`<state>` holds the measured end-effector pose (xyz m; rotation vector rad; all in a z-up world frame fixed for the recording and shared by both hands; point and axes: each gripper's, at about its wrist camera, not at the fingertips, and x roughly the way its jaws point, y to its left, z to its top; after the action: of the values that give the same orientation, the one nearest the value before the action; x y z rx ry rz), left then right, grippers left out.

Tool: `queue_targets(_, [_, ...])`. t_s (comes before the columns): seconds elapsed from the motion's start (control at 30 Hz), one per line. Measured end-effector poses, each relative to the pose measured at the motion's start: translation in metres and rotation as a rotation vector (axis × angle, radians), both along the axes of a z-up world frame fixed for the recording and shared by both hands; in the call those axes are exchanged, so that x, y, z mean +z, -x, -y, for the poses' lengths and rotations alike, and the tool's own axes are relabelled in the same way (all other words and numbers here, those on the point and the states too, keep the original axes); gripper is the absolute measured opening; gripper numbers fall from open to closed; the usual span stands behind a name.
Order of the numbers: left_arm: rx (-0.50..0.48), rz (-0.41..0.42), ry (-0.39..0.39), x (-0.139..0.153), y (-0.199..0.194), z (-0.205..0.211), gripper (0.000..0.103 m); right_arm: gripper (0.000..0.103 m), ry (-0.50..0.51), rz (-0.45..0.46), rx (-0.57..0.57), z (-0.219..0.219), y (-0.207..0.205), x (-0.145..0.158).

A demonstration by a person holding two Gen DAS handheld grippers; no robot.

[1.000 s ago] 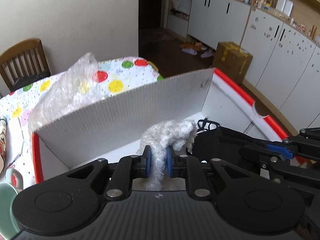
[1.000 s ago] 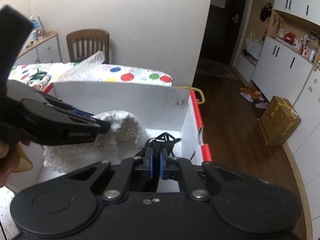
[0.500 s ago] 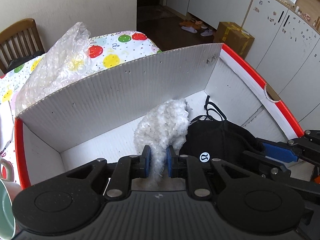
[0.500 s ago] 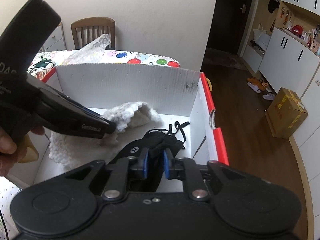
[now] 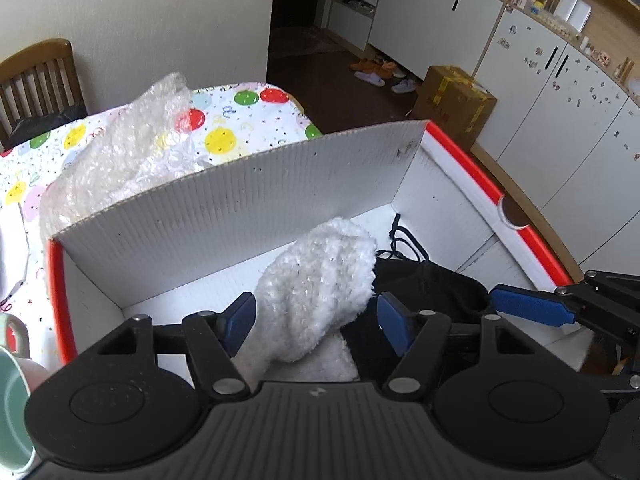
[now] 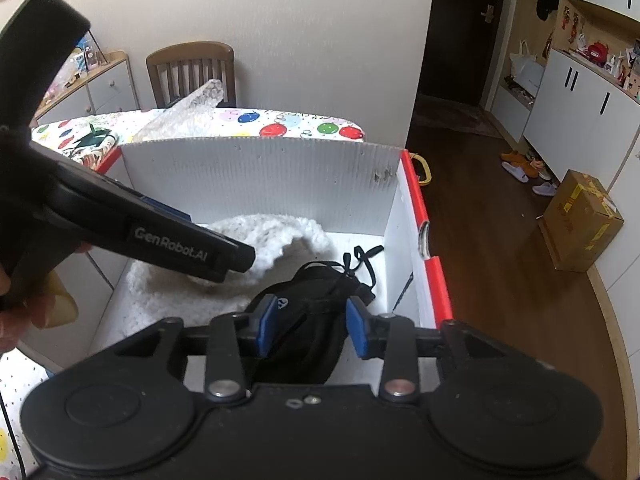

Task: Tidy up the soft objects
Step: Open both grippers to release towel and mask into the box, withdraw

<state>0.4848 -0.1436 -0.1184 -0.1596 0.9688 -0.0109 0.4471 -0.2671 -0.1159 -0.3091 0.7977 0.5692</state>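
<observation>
A white fluffy cloth (image 5: 316,292) lies in a white box with red rims (image 5: 240,208), next to a black drawstring bag (image 5: 432,284). My left gripper (image 5: 316,320) is open over the box, its blue pads on either side of the cloth. In the right wrist view the black bag (image 6: 308,320) lies on the box floor (image 6: 352,364) between the open blue pads of my right gripper (image 6: 312,326). The white cloth (image 6: 276,240) lies behind it, partly hidden by the left gripper's body (image 6: 160,236).
Crumpled bubble wrap (image 5: 120,152) lies on the polka-dot tablecloth (image 5: 240,120) behind the box. A mug (image 5: 12,396) stands at the left edge. A wooden chair (image 6: 192,68) stands by the wall. A cardboard box (image 6: 580,216) and slippers are on the floor at right.
Both grippers have opened: the left let go of the white cloth, the right let go of the black bag. Both items now rest in the box.
</observation>
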Motion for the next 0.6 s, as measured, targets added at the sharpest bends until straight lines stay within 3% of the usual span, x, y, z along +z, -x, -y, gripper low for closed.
queue_targets(0.13, [-0.008, 0.046, -0.015, 0.013, 0.012, 0.000, 0.067, 0.048, -0.026, 0.011, 0.006, 0.002, 0.006, 0.009])
queue_targets(0.6, [-0.030, 0.200, -0.057, 0.066, 0.074, 0.007, 0.071, 0.066, -0.120, 0.058, 0.033, 0.011, 0.033, 0.047])
